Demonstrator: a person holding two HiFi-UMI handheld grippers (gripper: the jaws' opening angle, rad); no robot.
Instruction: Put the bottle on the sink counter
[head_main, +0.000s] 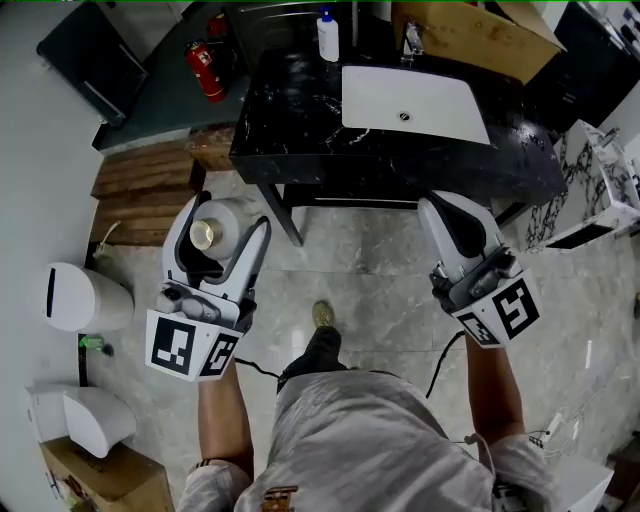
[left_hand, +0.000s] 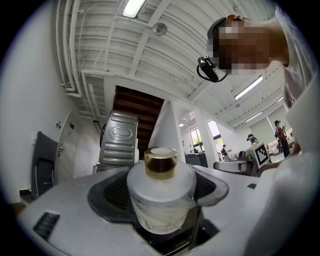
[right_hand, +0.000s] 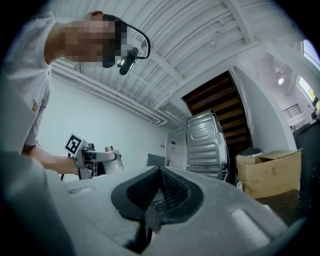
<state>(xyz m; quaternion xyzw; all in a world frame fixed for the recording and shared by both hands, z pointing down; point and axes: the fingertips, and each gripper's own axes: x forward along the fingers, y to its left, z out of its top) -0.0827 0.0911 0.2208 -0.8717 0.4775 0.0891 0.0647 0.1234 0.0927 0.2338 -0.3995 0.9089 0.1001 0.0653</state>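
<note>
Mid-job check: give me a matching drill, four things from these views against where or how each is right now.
1. bottle
2. right claw
3. dispenser
4. extinguisher

A. red, left of the counter
B. shut, empty
C. gripped in the left claw
D. on the counter, beside the sink

Pairs: 1-C, 2-B, 3-D, 4-A

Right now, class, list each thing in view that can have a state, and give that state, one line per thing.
bottle: capped, upright, held off the counter
left gripper: jaws gripping the bottle
right gripper: jaws together, empty
sink: empty
pump bottle: upright on the counter
</note>
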